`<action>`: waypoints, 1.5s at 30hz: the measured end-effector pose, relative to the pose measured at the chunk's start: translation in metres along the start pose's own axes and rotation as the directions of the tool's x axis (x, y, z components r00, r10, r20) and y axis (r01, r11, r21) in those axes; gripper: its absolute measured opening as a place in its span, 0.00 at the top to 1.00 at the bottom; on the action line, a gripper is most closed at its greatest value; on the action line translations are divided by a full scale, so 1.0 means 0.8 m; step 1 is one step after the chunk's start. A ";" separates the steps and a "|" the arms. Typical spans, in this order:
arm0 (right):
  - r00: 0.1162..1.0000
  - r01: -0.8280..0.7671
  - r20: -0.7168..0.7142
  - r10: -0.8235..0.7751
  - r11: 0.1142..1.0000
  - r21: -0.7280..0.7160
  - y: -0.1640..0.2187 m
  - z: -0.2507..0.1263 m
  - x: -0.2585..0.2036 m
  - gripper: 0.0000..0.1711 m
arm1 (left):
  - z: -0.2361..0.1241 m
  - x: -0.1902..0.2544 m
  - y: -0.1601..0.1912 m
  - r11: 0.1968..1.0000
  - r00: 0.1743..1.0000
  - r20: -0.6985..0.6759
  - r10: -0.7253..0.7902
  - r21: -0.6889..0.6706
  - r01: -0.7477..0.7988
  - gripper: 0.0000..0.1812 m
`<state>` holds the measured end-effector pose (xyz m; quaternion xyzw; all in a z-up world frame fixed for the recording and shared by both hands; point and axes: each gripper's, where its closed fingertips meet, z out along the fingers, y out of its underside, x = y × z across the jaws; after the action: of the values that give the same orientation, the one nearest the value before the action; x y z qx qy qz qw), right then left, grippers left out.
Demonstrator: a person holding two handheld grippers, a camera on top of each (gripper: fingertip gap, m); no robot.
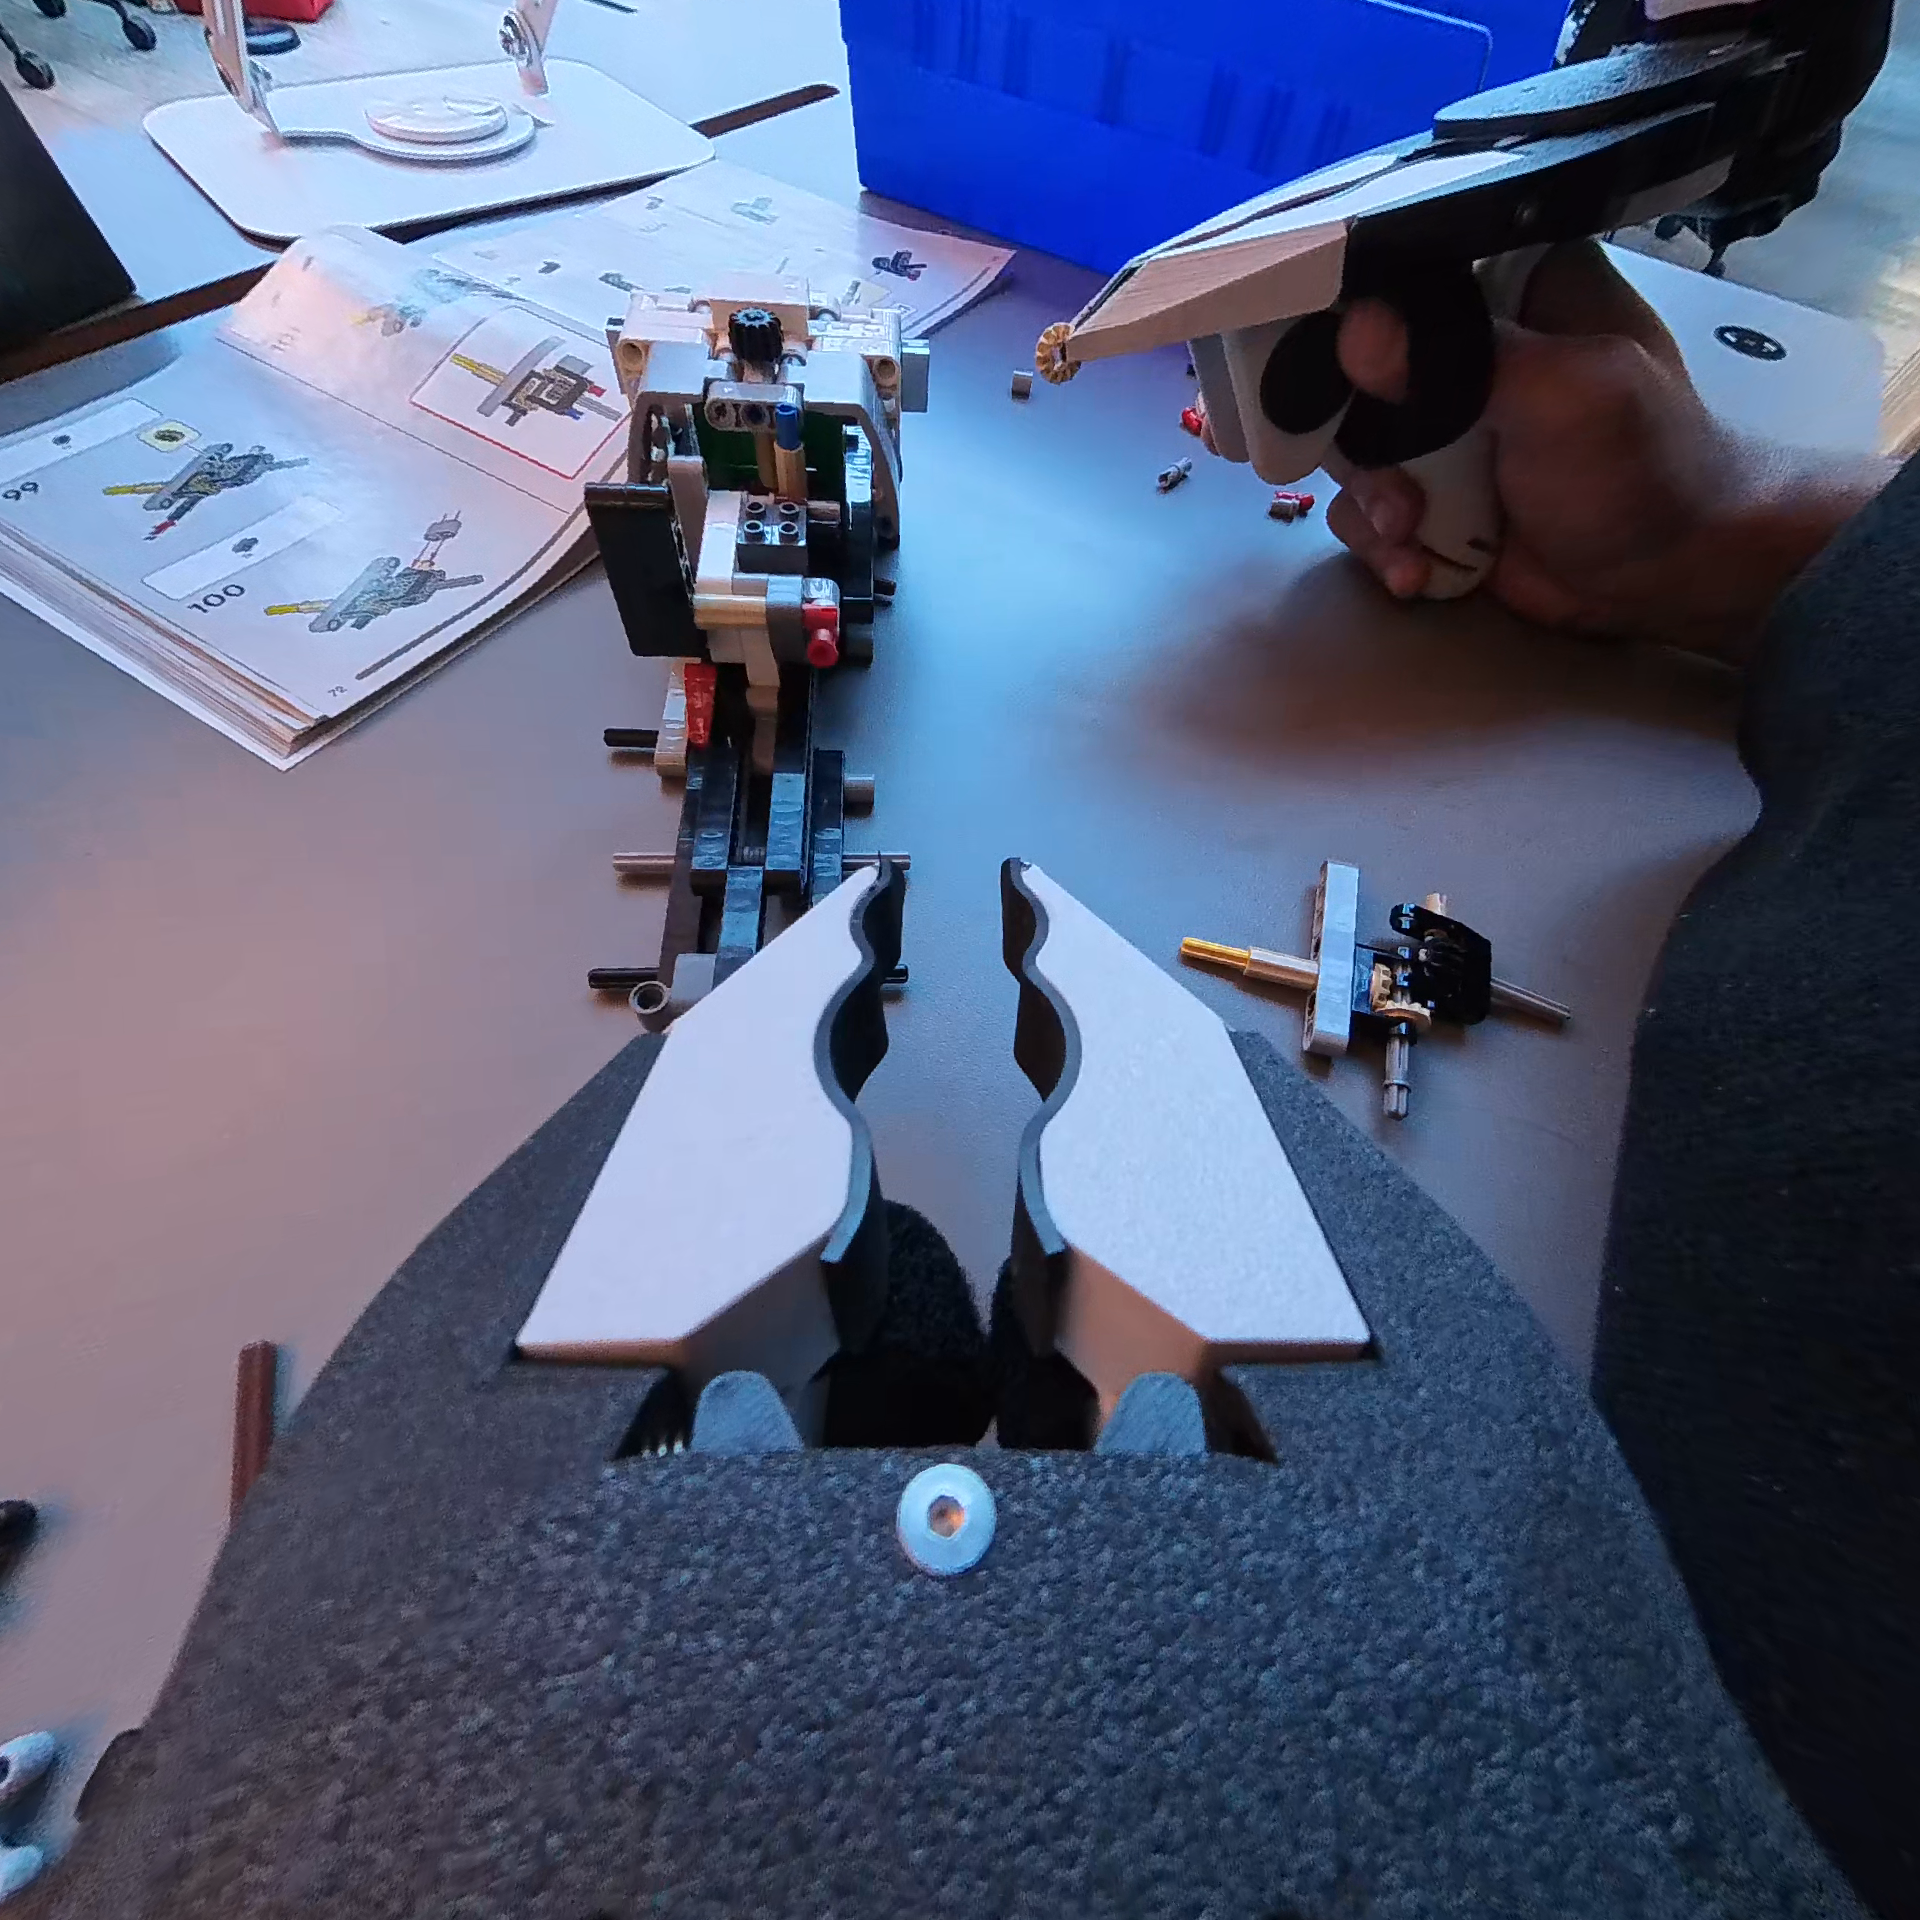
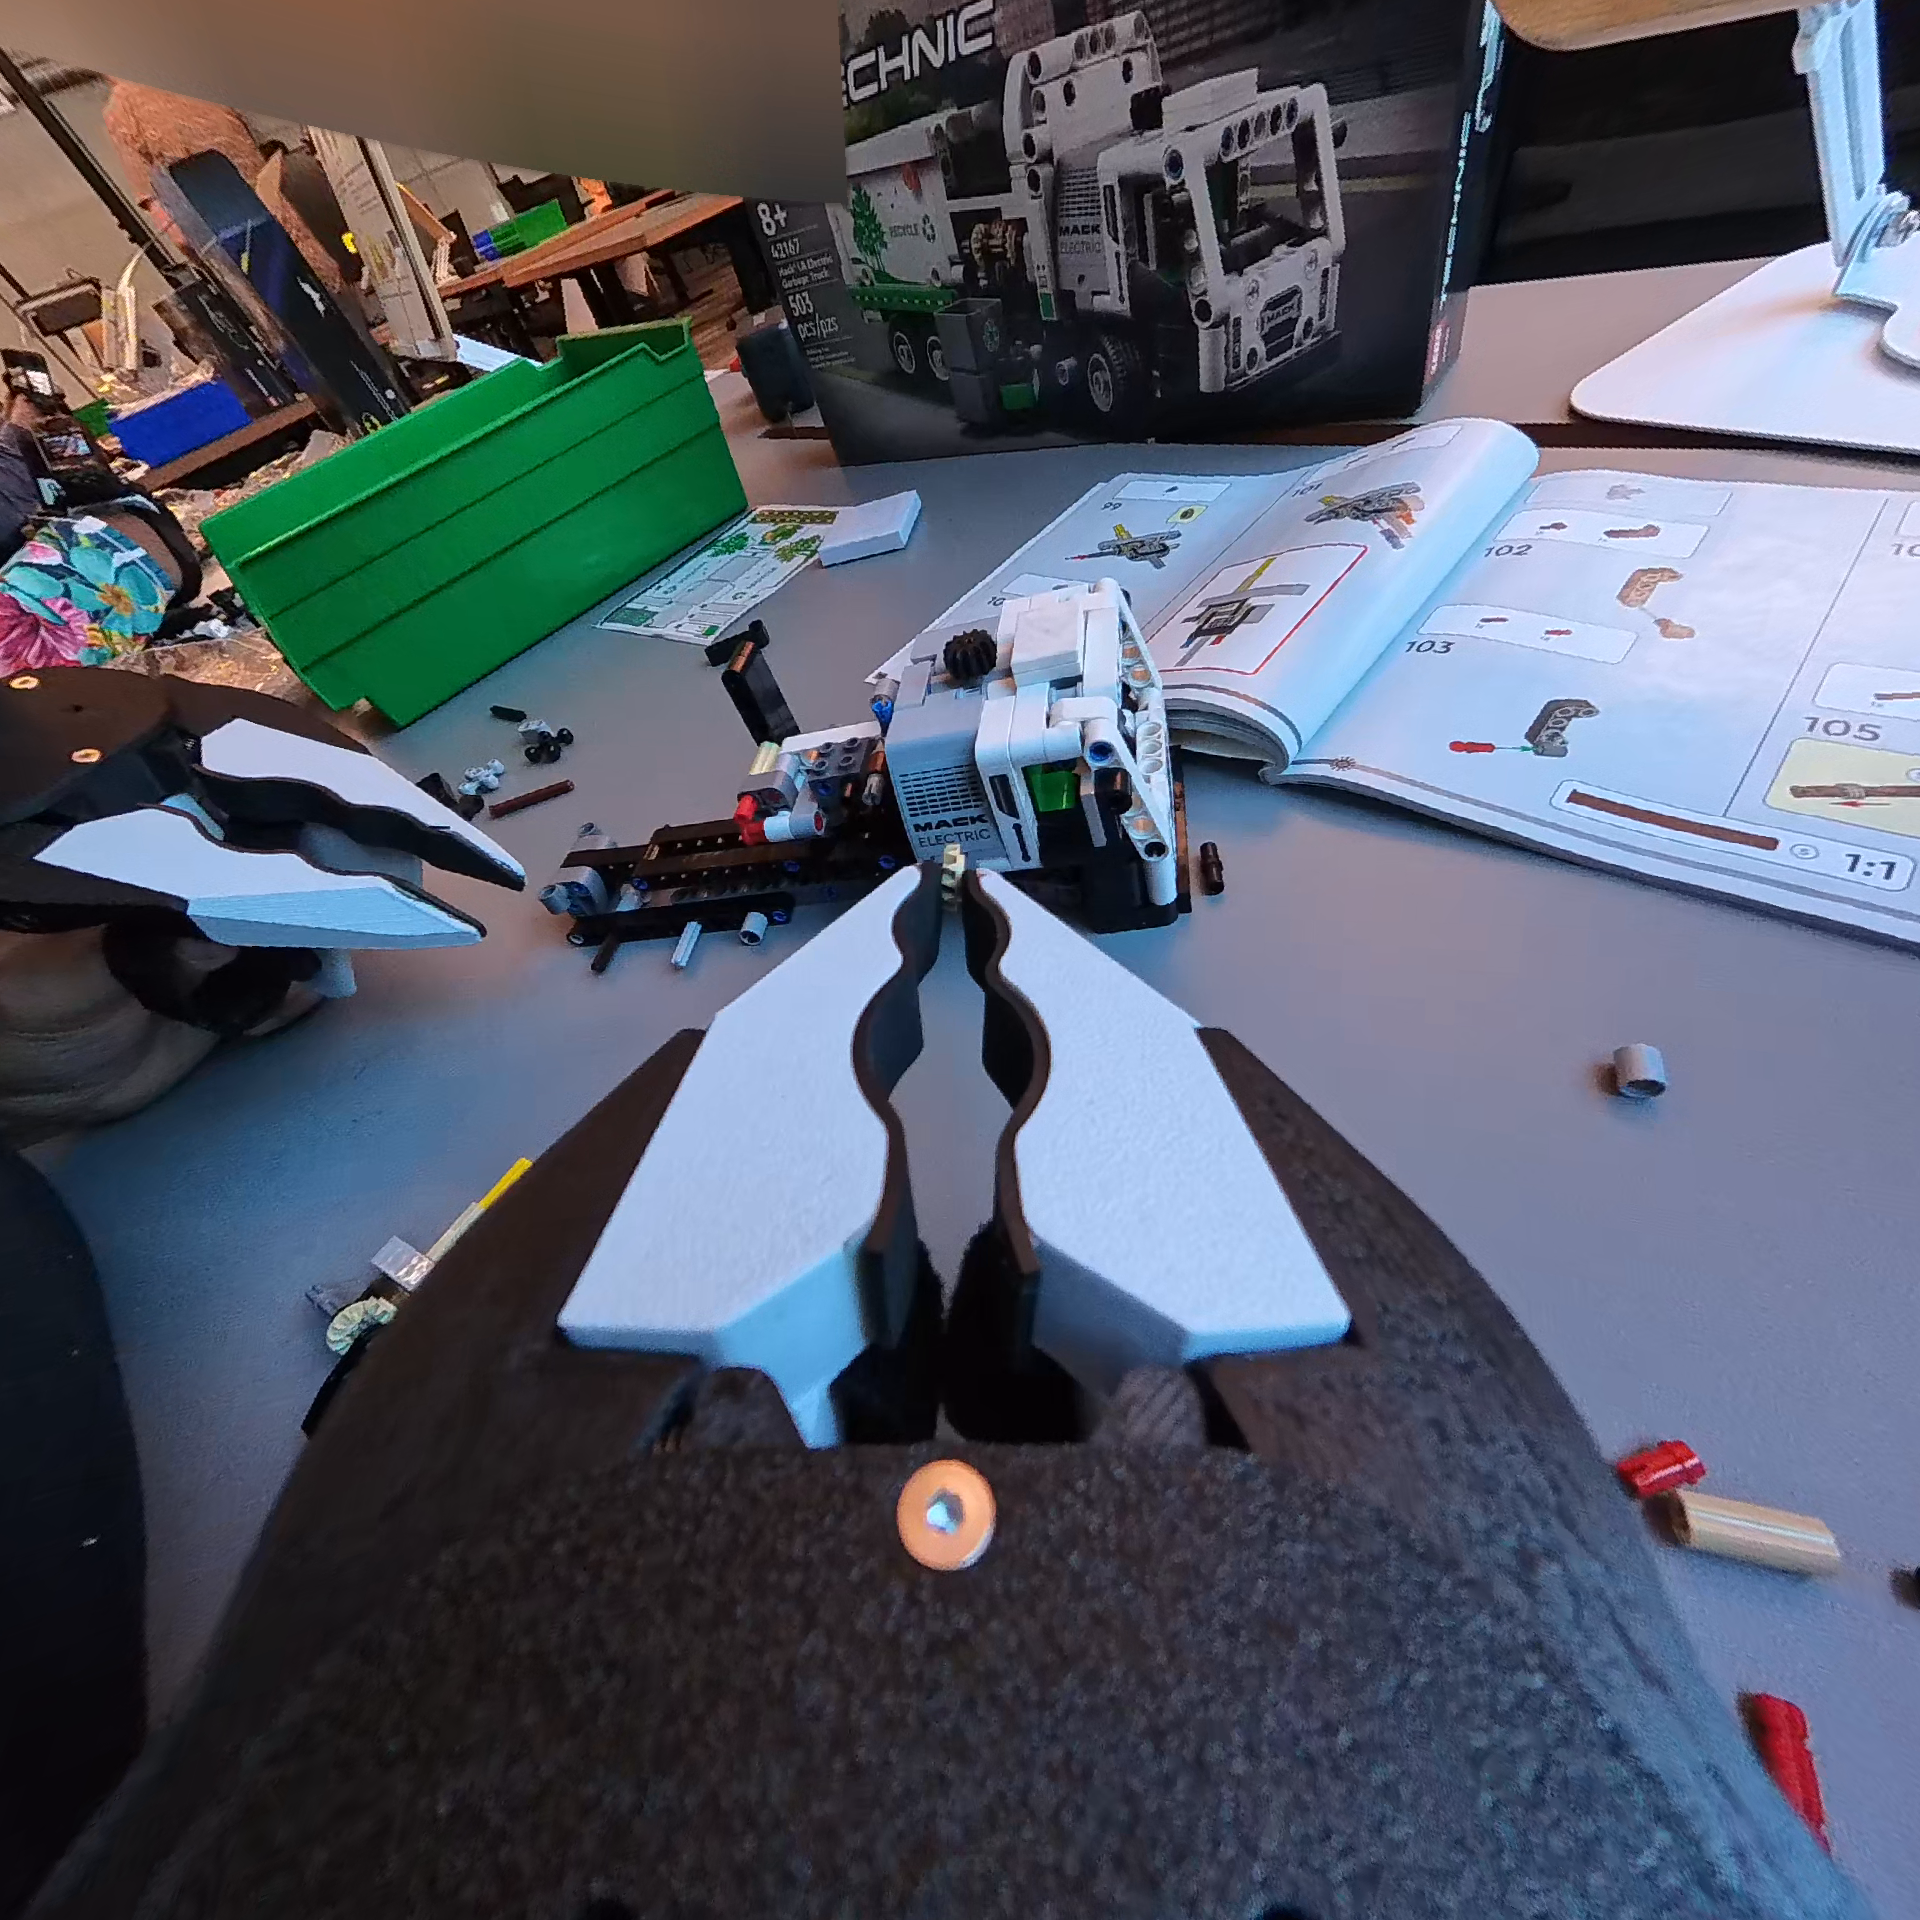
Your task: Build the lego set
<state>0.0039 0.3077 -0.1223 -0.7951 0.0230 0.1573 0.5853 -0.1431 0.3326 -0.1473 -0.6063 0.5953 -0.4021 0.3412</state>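
Right gripper: jaws nearly closed, pinching a small tan gear at the tips, above the counter.
Left gripper: jaws partly open, holding nothing, beside the truck's rear frame.
Truck: half-built, on the counter against the manual.
Handling: gear looks light, rigid, slippery; grip its flat faces, bore clear.
Sub-assembly: lies right of the left gripper.

truck model right of manual
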 end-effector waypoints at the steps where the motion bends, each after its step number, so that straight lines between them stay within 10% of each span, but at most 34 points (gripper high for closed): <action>1: 1.000 0.000 0.001 0.000 1.000 0.000 0.000 0.000 0.000 0.98 | 0.000 0.000 0.000 1.000 1.000 -0.001 -0.001 -0.001 0.001 0.91; 12: 0.995 0.101 -0.020 -0.100 0.994 0.037 -0.004 -0.008 -0.024 0.98 | -0.007 0.009 -0.008 0.998 0.999 -0.036 0.025 0.051 -0.023 0.88; 23: 0.991 -0.123 0.004 0.131 0.936 -0.330 0.093 -0.038 -0.141 0.99 | -0.022 0.103 0.052 0.971 0.946 -0.293 0.140 -0.148 -0.190 0.86; 45: 0.987 -0.134 -0.154 0.052 0.797 -0.589 0.140 -0.041 -0.156 0.98 | 0.002 0.125 0.071 0.930 0.950 -0.233 0.209 -0.254 -0.267 1.00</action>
<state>-0.1324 0.2235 -0.1825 -0.9452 0.0493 0.1328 0.2941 -0.1703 0.2294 -0.1909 -0.5277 0.7473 -0.3280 0.2355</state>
